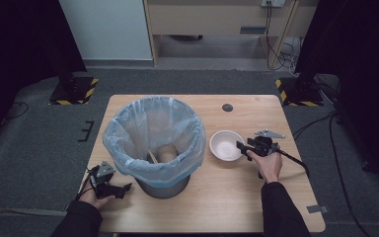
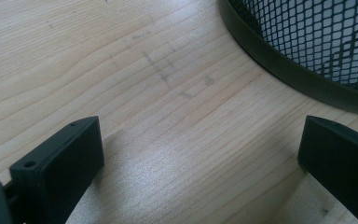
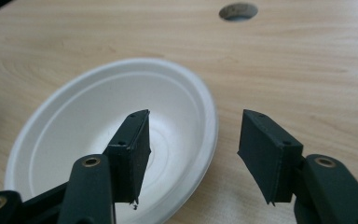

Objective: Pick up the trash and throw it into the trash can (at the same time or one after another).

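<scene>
Right gripper view: shallow white disposable bowl point(image 3: 98, 140), likely light and flimsy, on the wooden bench point(image 3: 298, 60); its thin near rim sits between the right gripper's point(image 3: 193, 147) released jaws, seemingly untouched. Beside it, the plastic-lined mesh bin point(image 1: 155, 143); left gripper point(image 2: 200, 158) released, empty.

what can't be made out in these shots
- High view: brownish items in the blue-lined mesh bin, blurred by liner.
- Right gripper view: white paper bowl near rim, hidden behind the right tool.
- Left gripper view: bin cut off by the edge.
</scene>
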Demonstrator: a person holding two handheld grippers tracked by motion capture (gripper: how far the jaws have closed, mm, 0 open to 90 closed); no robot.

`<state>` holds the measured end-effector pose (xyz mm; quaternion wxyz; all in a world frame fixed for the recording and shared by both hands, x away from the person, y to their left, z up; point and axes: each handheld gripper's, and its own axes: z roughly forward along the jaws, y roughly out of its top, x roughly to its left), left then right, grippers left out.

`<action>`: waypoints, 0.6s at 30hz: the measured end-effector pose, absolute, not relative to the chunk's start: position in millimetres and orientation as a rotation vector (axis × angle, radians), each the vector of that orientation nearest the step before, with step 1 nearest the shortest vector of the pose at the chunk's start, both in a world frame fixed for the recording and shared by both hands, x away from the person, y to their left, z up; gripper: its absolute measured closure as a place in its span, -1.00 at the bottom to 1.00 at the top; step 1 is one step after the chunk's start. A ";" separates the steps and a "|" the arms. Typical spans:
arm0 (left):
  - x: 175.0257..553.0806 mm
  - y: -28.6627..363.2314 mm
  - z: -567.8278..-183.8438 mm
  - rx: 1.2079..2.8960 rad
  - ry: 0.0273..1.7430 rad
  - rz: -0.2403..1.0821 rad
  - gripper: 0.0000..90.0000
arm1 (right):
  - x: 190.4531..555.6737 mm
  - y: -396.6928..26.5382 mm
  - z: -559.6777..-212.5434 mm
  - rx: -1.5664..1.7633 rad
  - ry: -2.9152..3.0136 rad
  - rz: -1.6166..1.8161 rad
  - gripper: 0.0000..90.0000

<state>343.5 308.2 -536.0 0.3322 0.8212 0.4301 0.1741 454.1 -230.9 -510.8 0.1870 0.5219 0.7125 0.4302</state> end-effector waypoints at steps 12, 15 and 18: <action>343.5 308.2 -536.0 2.146 1.124 0.455 -1.00 | 453.2 -226.5 -521.1 1.507 2.068 1.163 0.31; 343.5 308.2 -536.0 2.146 1.123 0.455 -1.00 | 452.2 -226.0 -520.7 1.506 2.074 1.153 0.43; 343.5 308.2 -536.0 2.146 1.123 0.455 -1.00 | 450.5 -224.4 -519.1 1.503 2.089 1.135 0.65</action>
